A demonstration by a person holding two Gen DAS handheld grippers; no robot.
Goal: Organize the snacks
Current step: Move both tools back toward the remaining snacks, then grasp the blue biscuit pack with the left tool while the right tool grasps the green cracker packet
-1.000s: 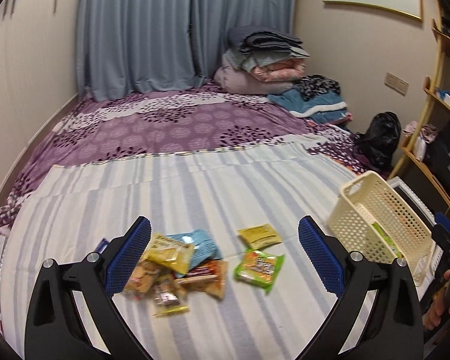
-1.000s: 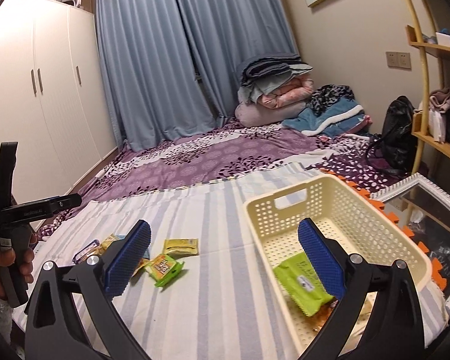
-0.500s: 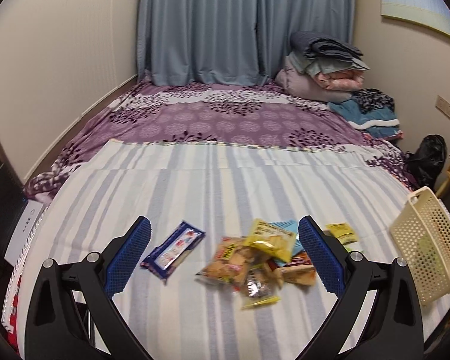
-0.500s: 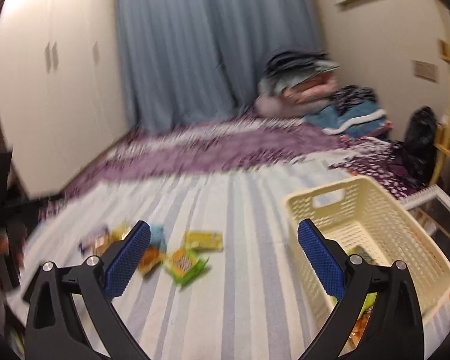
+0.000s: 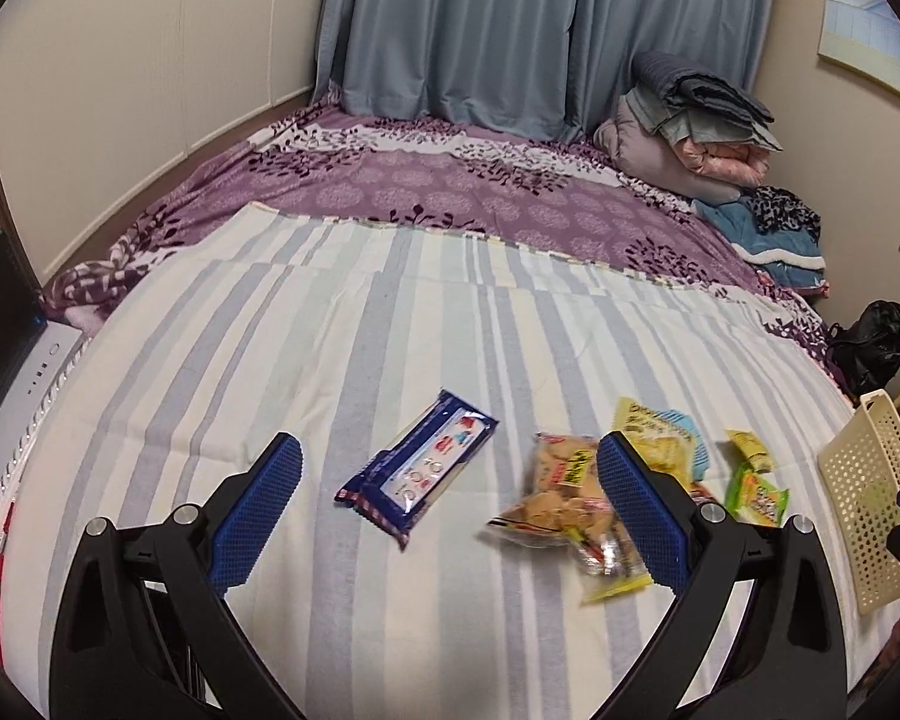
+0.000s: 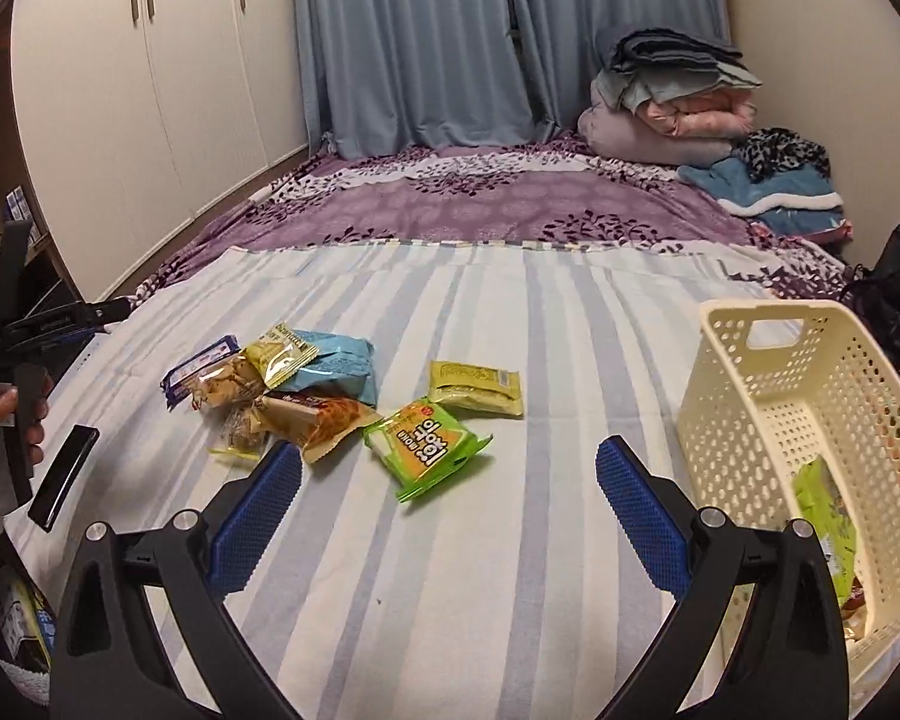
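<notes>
While aloft, left tool [image 5: 449, 495] gapes (empty), right tool [image 6: 449, 495] likewise

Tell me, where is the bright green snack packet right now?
In the right wrist view the green packet lies on the striped sheet, just in front of the yellow-green packet, between the snack pile and the basket.

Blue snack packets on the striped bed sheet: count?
2: dark blue-and-white bar wrapper left of the pile; light blue bag within it, under a yellow packet. More could hide beneath.
</notes>
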